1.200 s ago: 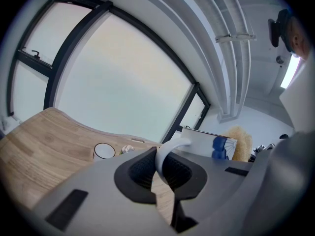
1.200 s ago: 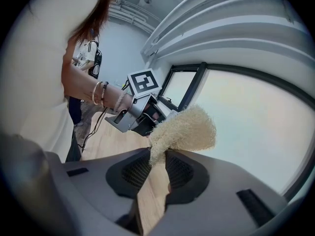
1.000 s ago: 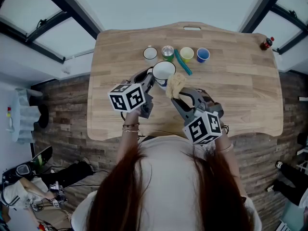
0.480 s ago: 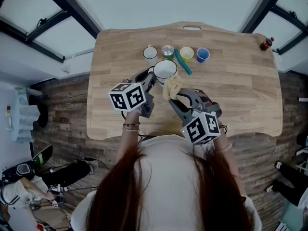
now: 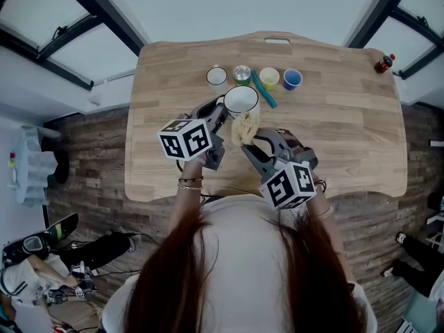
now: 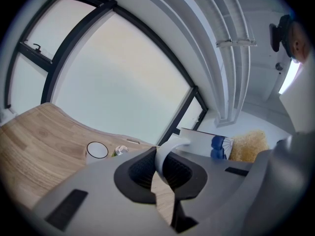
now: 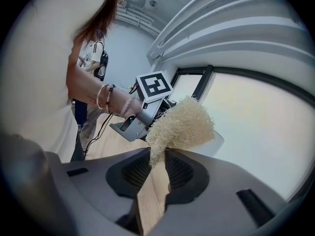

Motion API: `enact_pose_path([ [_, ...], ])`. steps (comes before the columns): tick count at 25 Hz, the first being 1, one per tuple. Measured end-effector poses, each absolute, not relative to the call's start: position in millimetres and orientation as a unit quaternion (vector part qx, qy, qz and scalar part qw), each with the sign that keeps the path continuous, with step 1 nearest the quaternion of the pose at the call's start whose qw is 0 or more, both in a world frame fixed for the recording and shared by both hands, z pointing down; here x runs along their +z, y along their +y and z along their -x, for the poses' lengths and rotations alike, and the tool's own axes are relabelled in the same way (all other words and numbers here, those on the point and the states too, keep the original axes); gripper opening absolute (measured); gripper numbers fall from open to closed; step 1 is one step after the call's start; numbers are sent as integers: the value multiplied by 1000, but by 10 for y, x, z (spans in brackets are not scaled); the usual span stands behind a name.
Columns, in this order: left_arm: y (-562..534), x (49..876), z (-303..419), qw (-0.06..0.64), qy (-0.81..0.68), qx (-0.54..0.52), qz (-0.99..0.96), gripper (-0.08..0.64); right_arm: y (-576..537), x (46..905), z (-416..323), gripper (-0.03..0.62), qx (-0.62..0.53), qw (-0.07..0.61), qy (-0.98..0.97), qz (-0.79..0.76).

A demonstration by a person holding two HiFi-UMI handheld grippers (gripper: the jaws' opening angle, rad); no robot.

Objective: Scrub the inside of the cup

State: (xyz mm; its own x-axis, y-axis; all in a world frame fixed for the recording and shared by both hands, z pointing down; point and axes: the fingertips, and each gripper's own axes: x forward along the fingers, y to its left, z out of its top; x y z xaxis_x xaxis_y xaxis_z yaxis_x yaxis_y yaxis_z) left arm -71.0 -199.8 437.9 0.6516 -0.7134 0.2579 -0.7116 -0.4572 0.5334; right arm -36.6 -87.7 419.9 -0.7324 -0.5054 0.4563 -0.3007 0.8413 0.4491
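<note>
Left gripper: clamped on the handle of the white dark-rimmed cup.
Scrubber: pale fibrous loofah pad, at the cup's 6 o'clock, outside its rim.
Right gripper: pinching that pad.
Progress: the inside looks unscrubbed; the pad must still enter.

**Head view.** The handle and base of the cup lie hidden under the left gripper. Just nearer than the cup, the lower end of the loofah is lost between the jaws of the right gripper. Beyond the cup, the small containers are too small for any contents to be told. Well nearer than the cup, the person's hair covers the table edge.

**Left gripper view.** The gripper body cuts off the cup's lower wall, and the inside of the cup is unseen.

**Right gripper view.** The loofah masks most of the cup.
</note>
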Motion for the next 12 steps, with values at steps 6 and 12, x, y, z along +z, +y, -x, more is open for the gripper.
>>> enact_pose_path([
  [6,-1992,4363,651,306,-418,-3,-855,28,-879,4213,392,97,-174,295,-914,-218],
  [12,-1993,4369,639,295,-435,1,-851,29,-885,4230,377,97,-169,293,-915,-220],
])
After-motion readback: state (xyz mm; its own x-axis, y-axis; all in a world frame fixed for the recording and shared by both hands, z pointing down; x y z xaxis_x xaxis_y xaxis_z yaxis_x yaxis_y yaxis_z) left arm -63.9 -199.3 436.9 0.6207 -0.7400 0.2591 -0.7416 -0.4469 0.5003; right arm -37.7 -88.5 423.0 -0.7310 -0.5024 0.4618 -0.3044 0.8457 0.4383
